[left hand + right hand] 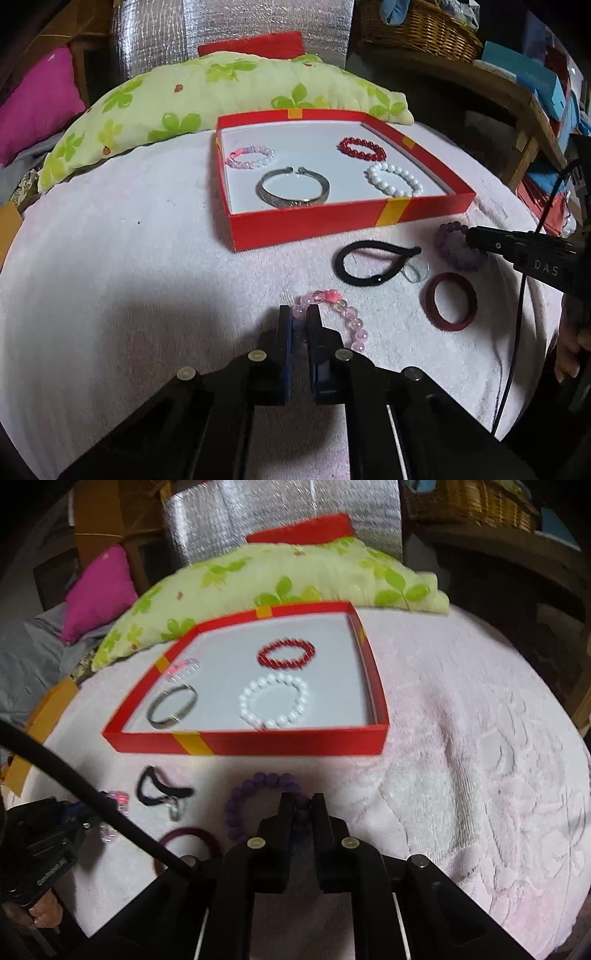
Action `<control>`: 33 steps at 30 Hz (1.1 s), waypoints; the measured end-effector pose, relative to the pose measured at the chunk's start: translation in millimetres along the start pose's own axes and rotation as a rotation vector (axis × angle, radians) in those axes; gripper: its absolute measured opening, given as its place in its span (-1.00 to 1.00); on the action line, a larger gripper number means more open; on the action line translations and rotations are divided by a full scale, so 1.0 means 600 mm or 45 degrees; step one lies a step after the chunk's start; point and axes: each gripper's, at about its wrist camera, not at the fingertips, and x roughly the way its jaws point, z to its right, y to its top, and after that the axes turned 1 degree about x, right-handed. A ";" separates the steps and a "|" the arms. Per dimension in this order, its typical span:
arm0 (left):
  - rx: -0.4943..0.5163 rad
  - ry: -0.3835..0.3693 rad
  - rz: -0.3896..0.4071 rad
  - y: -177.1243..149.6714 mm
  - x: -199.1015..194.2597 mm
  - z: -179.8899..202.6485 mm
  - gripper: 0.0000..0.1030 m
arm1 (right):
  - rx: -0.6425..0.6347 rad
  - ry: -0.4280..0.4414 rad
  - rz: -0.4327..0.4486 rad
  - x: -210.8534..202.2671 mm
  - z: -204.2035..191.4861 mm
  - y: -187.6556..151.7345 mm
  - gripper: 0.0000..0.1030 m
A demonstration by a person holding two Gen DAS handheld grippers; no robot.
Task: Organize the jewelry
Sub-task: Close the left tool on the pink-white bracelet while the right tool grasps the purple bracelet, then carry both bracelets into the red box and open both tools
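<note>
My left gripper (pixel 300 314) is clenched on the near-left arc of the pink bead bracelet (pixel 338 314). The rest of the loop curls ahead and off to the right of the fingers, on the pale plush cloth (pixel 129 277). Beads look translucent pink, with one brighter coral bead at the far side. Loop is slack; I judge it will droop and swing once lifted.

The red box (pixel 332 225) lies ahead of this gripper and slightly right, its long near wall running crosswise to my fingers. The move turns on that wall: the bracelet must go up and over it. Inside, left to right: a pink-and-white bead bracelet (pixel 250 157), a silver cuff (pixel 293 188), then red beads (pixel 362 148) behind white beads (pixel 395 180). Open floor shows at the far middle.

Between the grippers on the cloth: a black hair tie (pixel 369 262) with a clear ring, and a dark red band (pixel 450 301), both untouched.

My right gripper (pixel 302 805) is closed on the purple bead bracelet (pixel 258 786), pinching its right-hand arc; the loop spreads to the left of the fingers. Beads are matte violet. The box is straight ahead, very near, so this arm is nearer to it. The right-wrist view is motion-blurred, so bead detail is uncertain.
</note>
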 end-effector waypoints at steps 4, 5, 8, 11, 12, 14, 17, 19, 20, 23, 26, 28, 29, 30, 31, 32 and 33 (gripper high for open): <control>-0.050 -0.015 0.072 0.006 -0.021 -0.012 -0.85 | -0.001 0.080 0.093 -0.029 -0.009 0.008 -0.79; -0.061 -0.023 0.093 0.008 -0.028 -0.014 -0.85 | 0.000 0.099 0.117 -0.036 -0.010 0.010 -0.79; -0.076 -0.035 0.162 0.011 -0.050 -0.019 -0.86 | 0.017 0.153 0.181 -0.055 -0.015 0.014 -0.79; -0.088 -0.059 0.198 0.015 -0.062 -0.020 -0.85 | 0.062 0.207 0.210 -0.065 -0.011 0.019 -0.79; -0.088 -0.066 0.208 0.017 -0.066 -0.020 -0.85 | 0.077 0.224 0.211 -0.066 -0.009 0.022 -0.79; -0.082 -0.083 0.229 0.019 -0.072 -0.017 -0.86 | 0.102 0.243 0.213 -0.067 -0.008 0.025 -0.79; -0.071 -0.111 0.237 0.027 -0.078 -0.011 -0.85 | 0.121 0.265 0.213 -0.069 -0.006 0.032 -0.79; -0.058 -0.120 0.247 0.035 -0.083 -0.005 -0.85 | 0.128 0.277 0.222 -0.071 -0.004 0.040 -0.79; -0.053 -0.135 0.259 0.044 -0.087 -0.002 -0.85 | 0.129 0.284 0.225 -0.072 -0.004 0.045 -0.79; -0.026 -0.153 0.285 0.070 -0.092 0.005 -0.85 | 0.131 0.296 0.224 -0.070 -0.004 0.062 -0.79; 0.002 -0.138 0.325 0.100 -0.092 0.009 -0.85 | 0.134 0.281 0.208 -0.062 -0.005 0.072 -0.79; -0.019 -0.133 0.342 0.107 -0.090 0.003 -0.85 | 0.159 0.291 0.190 -0.056 -0.001 0.071 -0.79; -0.031 -0.133 0.340 0.107 -0.086 -0.001 -0.85 | 0.167 0.297 0.181 -0.053 0.000 0.070 -0.79; -0.043 -0.129 0.331 0.107 -0.081 -0.006 -0.85 | 0.168 0.300 0.172 -0.051 0.000 0.070 -0.79; -0.053 -0.124 0.316 0.107 -0.074 -0.009 -0.85 | 0.165 0.299 0.169 -0.049 -0.001 0.070 -0.79; -0.063 -0.120 0.298 0.106 -0.068 -0.013 -0.85 | 0.158 0.297 0.167 -0.048 -0.003 0.070 -0.79; -0.075 -0.121 0.292 0.106 -0.065 -0.018 -0.86 | 0.150 0.296 0.165 -0.047 -0.005 0.071 -0.79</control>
